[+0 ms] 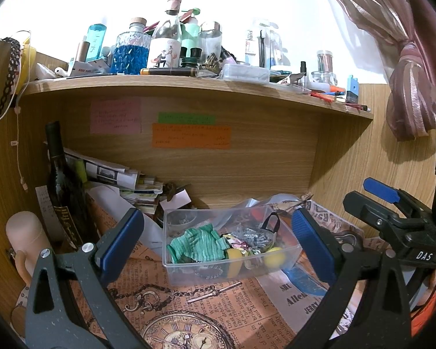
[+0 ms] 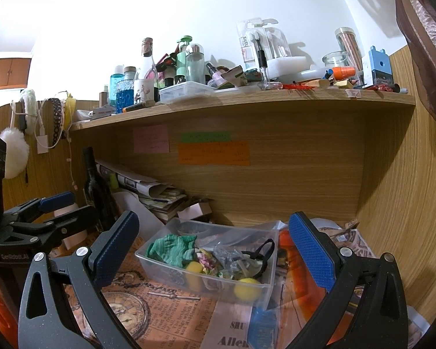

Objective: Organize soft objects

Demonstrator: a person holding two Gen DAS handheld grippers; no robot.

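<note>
i see one clear plastic bin (image 1: 232,244) on the bench (image 1: 247,314), under the shelf (image 1: 189,84). inside i count one green striped cloth (image 1: 200,244), two yellow foam pieces (image 2: 247,288), one crumpled foil wad (image 1: 254,238) and one black strap (image 2: 263,250). left gripper (image 1: 218,247) and right gripper (image 2: 215,257) both hover before the bin, jaws wide apart, holding nothing. three sticky notes (image 1: 190,139) on the back panel.

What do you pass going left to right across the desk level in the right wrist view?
Dark wine bottle → stack of papers → green cloth in the clear bin → yellow ball → orange item beside the bin.
</note>
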